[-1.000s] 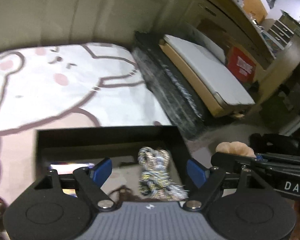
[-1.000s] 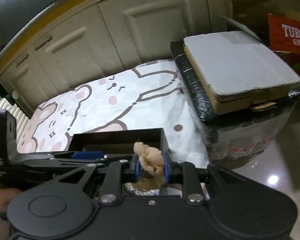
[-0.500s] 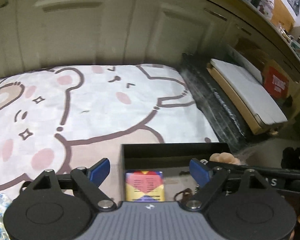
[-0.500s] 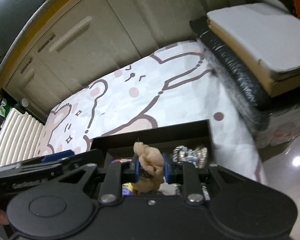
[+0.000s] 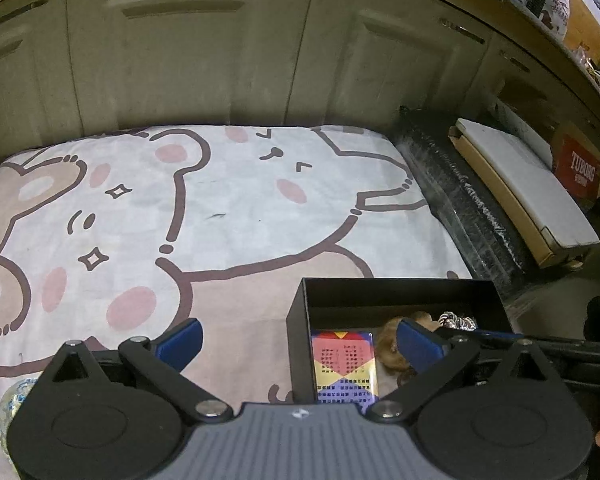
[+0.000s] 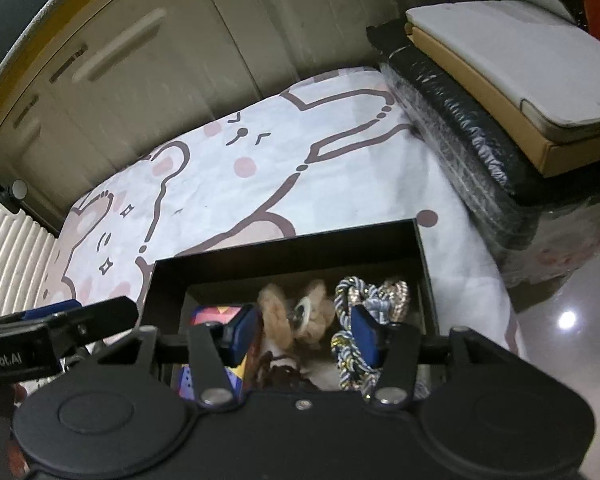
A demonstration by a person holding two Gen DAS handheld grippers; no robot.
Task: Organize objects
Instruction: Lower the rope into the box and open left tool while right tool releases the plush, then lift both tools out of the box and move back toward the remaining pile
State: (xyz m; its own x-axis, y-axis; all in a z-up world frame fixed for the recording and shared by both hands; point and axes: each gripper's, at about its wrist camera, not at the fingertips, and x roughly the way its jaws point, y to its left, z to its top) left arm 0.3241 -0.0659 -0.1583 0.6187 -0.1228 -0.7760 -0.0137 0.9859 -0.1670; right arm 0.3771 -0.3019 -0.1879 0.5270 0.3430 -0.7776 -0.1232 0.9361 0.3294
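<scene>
Hovering over the black box (image 6: 288, 256), right gripper (image 6: 304, 332) is sitting with jaws spread, holding nothing; plush toy (image 6: 296, 316) is lying between them, lower centre. Left gripper (image 5: 300, 340) is idling wide open, empty, farther off.

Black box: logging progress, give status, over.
Right hand-held gripper open above black box, plush toy inside beside braided cord. Left hand-held gripper open, empty. Nothing blocking.

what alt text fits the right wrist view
The open right gripper hangs over a black box holding a tan plush toy, a braided rope and a colourful card, on a bear-print cloth.
</scene>
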